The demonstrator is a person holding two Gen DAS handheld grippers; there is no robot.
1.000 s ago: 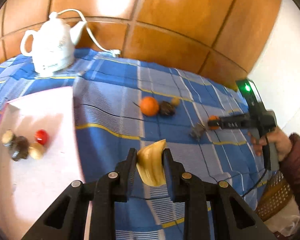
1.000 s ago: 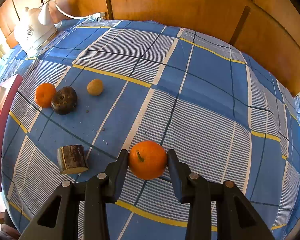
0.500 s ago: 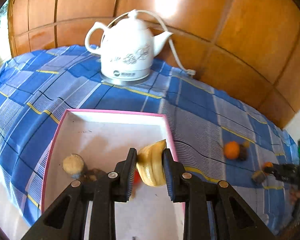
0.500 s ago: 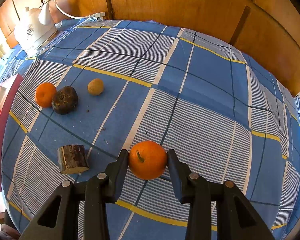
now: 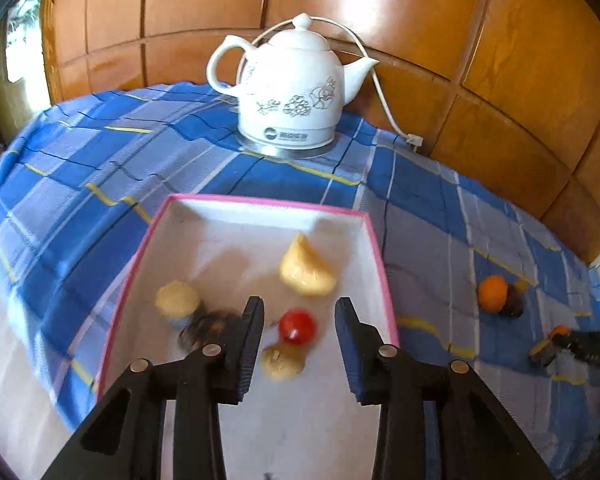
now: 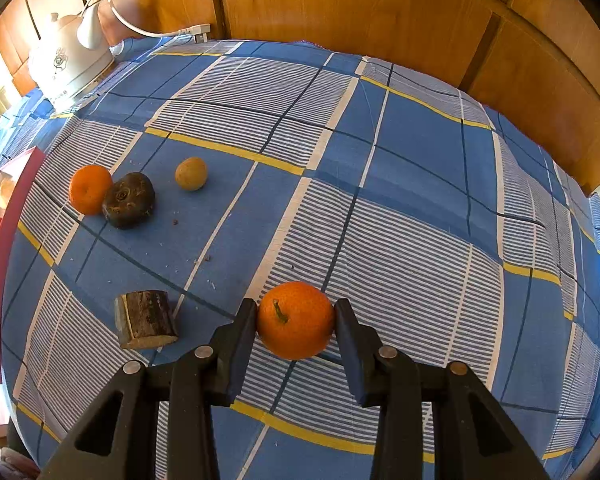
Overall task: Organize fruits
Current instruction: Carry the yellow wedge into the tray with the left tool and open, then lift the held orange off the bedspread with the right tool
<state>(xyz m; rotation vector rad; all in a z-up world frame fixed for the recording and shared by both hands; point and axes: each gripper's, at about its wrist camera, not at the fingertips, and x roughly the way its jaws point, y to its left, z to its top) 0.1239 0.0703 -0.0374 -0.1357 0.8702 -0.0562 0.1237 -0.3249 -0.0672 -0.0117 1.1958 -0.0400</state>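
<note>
My left gripper [image 5: 299, 310] hangs over the pink-rimmed white tray [image 5: 374, 236], its jaws opening with nothing pressed between them. The yellow banana piece [image 5: 307, 270] lies loose in the tray just ahead of the fingertips. A red fruit [image 5: 297, 326], a tan round fruit [image 5: 282, 362], a pale round fruit [image 5: 177, 298] and a dark blurred piece [image 5: 208, 328] also lie in the tray. My right gripper [image 6: 295, 314] is shut on an orange [image 6: 295, 320] resting on the blue checked cloth.
A white kettle [image 5: 290, 92] with its cord stands behind the tray. On the cloth lie a second orange [image 6: 89, 189], a dark brown fruit [image 6: 128, 200], a small tan fruit [image 6: 191, 173] and a wood block [image 6: 145, 319]. A wooden wall borders the table.
My left gripper swung over the tray with the banana piece, then its jaws parted and the piece dropped into the tray. The right gripper kept still on its orange.
</note>
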